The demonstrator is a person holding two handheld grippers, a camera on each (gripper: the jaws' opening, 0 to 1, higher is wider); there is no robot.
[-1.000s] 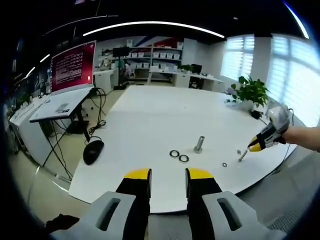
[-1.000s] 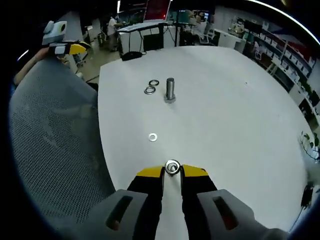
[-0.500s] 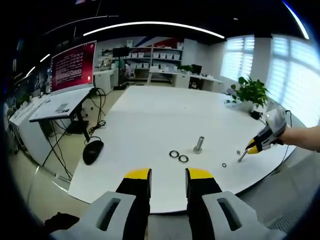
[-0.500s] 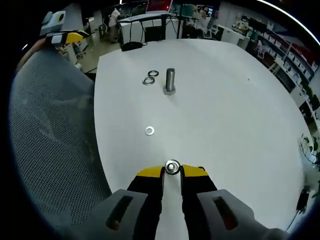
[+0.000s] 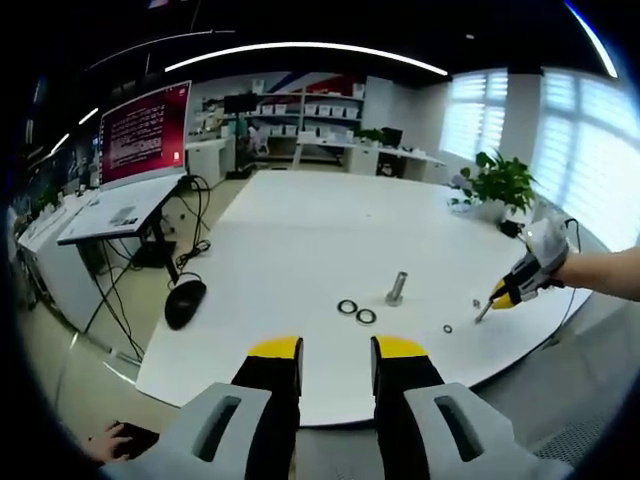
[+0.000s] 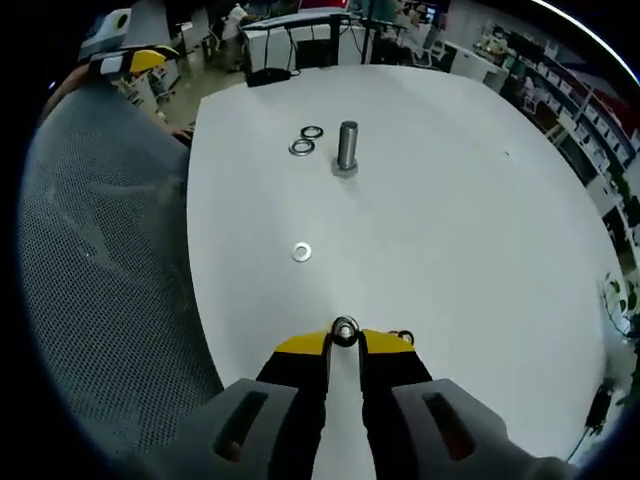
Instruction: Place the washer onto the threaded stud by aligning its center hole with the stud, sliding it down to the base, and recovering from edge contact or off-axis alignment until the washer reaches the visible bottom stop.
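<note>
The threaded stud (image 5: 397, 288) stands upright on the white table (image 5: 300, 230), also seen as the stud (image 6: 347, 147) on its hex base. Two dark washers (image 5: 357, 312) lie just left of it, the same washers (image 6: 306, 139) in the right gripper view. A small bright washer (image 6: 302, 251) lies alone nearer my right gripper, small washer (image 5: 448, 328). My right gripper (image 6: 345, 341) is shut on a slim metal bolt (image 6: 345, 329), seen end-on. In the left gripper view that right gripper (image 5: 505, 293) holds the bolt (image 5: 484, 311) slanting down to the table. My left gripper (image 5: 337, 350) is open and holds nothing.
A grey mesh chair back (image 6: 100, 260) lies left of the table edge. My left gripper (image 6: 135, 62) shows beyond it. A monitor desk (image 5: 130, 200), cables and a black mouse-like object (image 5: 186, 300) sit left of the table. A potted plant (image 5: 500, 180) stands at the far right.
The right gripper has shifted slightly with the bolt still in it. A hand has come into the bottom left of the left gripper view. The left gripper has stayed put.
</note>
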